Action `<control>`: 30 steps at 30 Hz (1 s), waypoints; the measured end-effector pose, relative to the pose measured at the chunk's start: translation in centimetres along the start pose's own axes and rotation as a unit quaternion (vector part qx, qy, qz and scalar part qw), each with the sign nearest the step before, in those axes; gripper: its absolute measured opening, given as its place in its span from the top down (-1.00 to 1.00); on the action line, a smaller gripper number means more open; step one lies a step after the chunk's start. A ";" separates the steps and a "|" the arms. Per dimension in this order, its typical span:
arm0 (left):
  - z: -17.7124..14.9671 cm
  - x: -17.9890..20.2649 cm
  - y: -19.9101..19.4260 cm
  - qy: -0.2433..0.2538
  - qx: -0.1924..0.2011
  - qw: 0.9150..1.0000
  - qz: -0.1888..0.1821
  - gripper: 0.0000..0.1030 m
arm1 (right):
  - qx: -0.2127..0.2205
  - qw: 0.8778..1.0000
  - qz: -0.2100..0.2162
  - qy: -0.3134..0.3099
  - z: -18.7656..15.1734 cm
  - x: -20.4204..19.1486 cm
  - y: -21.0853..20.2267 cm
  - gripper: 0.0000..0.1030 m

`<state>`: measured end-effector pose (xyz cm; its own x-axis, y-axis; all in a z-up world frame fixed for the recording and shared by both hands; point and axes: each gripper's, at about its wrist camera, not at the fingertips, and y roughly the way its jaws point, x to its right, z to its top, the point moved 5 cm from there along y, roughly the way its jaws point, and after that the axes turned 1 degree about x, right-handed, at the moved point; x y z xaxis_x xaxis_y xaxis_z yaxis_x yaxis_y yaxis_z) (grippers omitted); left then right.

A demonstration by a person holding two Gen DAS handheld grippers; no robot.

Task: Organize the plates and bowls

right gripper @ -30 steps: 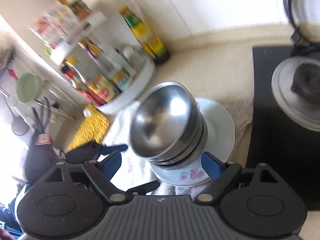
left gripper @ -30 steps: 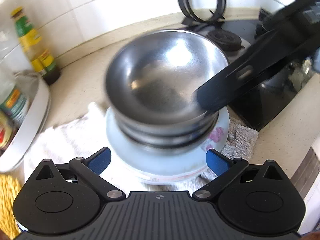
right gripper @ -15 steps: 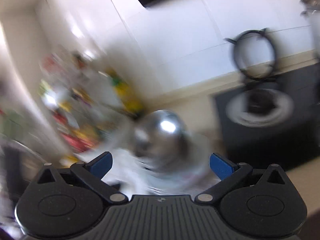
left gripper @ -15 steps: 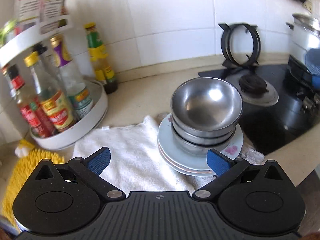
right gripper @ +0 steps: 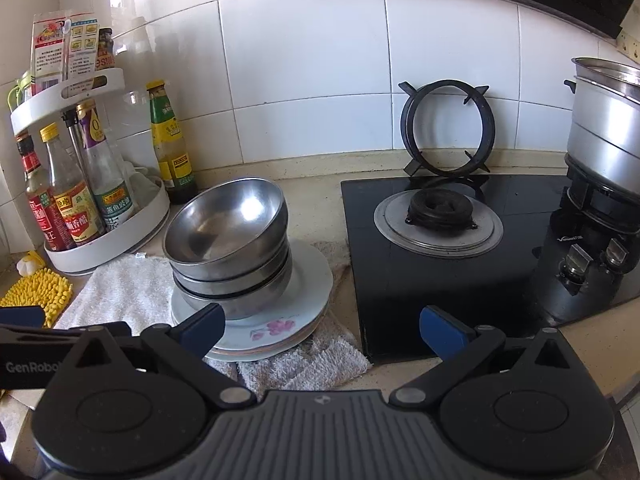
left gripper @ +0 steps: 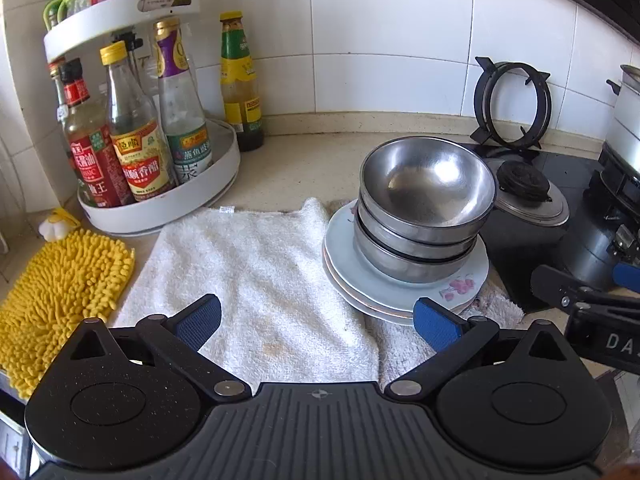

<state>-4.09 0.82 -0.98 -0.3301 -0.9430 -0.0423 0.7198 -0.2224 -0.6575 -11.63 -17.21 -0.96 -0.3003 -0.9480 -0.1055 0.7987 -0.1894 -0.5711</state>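
Three nested steel bowls (left gripper: 426, 196) (right gripper: 228, 224) stand on a stack of white plates (left gripper: 460, 284) (right gripper: 308, 280), the top plate carrying a pink flower print. The stack rests on the right part of a white towel (left gripper: 256, 276) (right gripper: 120, 284). My left gripper (left gripper: 318, 318) is open and empty, held back over the towel's near edge, left of the stack. My right gripper (right gripper: 322, 326) is open and empty too, in front of the gap between the plates and the stove. Part of the right gripper shows at the right edge of the left wrist view.
A white two-tier turntable rack (left gripper: 168, 200) (right gripper: 116, 236) of sauce bottles stands at the back left, a green-capped bottle (left gripper: 240, 80) beside it. A yellow chenille cloth (left gripper: 60, 292) lies left of the towel. The black gas stove (right gripper: 460, 256) with a steel pot (right gripper: 608, 128) fills the right.
Both grippers have drawn back from the bowl stack, which now stands alone on the plates. The right gripper's jaws have spread wider and its view has swung toward the stove.
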 end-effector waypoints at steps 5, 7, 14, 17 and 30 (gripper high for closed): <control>-0.3 0.3 0.2 -0.003 -0.004 1.000 0.009 -1.00 | -0.009 1.000 0.001 0.009 -0.3 -0.1 0.2 -1.00; -0.3 0.2 0.2 -0.009 -0.005 1.000 0.011 -1.00 | -0.013 1.000 0.001 0.015 -0.5 0.0 0.3 -1.00; -0.4 0.1 0.2 -0.014 -0.005 1.000 0.021 -0.96 | -0.031 0.999 0.000 0.032 -1.1 0.2 0.6 -1.00; -0.5 0.3 0.2 -0.011 -0.008 1.000 0.026 -0.92 | -0.038 0.999 -0.002 0.035 -1.4 0.3 0.8 -1.00; -1.0 0.4 0.5 -0.009 -0.028 0.999 0.018 -0.87 | -0.047 0.998 -0.004 0.035 -1.6 0.5 0.7 -1.00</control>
<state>-4.43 0.60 -2.10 -0.2928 -0.9546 -0.0541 0.6960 -0.1740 -0.6966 -12.05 -17.38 -2.74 -0.3445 -0.9258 -0.1558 0.7451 -0.1687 -0.6452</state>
